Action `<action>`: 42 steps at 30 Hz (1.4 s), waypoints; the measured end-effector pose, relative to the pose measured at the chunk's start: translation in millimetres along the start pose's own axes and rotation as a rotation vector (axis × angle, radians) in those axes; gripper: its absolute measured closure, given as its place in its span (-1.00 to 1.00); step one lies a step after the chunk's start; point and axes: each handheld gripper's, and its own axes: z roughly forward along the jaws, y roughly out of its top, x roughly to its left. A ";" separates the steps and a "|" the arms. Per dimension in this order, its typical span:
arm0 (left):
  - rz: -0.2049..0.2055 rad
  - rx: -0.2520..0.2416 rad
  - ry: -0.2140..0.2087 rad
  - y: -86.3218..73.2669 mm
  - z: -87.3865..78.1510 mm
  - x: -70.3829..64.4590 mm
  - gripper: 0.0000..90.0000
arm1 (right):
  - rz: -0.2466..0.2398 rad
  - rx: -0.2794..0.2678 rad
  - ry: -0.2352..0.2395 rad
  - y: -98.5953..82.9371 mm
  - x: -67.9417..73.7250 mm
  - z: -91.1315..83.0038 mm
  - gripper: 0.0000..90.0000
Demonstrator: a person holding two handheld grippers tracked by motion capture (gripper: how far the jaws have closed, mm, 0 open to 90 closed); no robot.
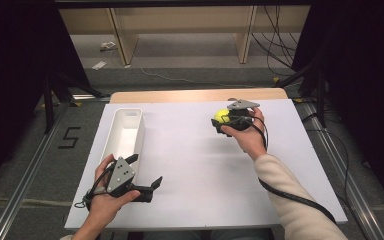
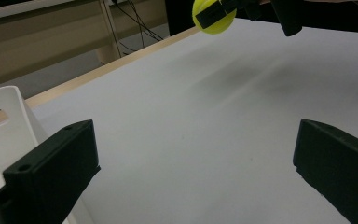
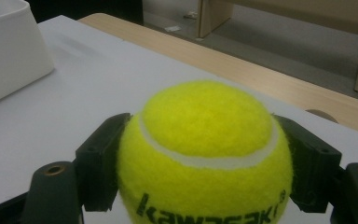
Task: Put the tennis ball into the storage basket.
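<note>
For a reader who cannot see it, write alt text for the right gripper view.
A yellow tennis ball with black lettering is clamped between the right gripper's two black jaws above a white table. A white bin sits at upper left.

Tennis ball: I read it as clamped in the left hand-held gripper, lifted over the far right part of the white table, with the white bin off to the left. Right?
Not quite. The tennis ball is clamped in the right hand-held gripper, as the right gripper view shows. The left hand-held gripper is open beside the white bin. The rest stands.
</note>
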 end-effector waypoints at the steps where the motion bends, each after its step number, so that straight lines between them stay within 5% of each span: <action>1: 0.001 0.000 0.000 0.0 0.0 0.0 -1.00 | 0.000 0.000 0.001 0.4 1.0 -0.1 -0.42; 42: 0.000 -0.003 -0.003 0.2 -0.1 -0.4 -1.00 | -0.051 -0.015 0.090 11.0 40.0 1.3 -0.42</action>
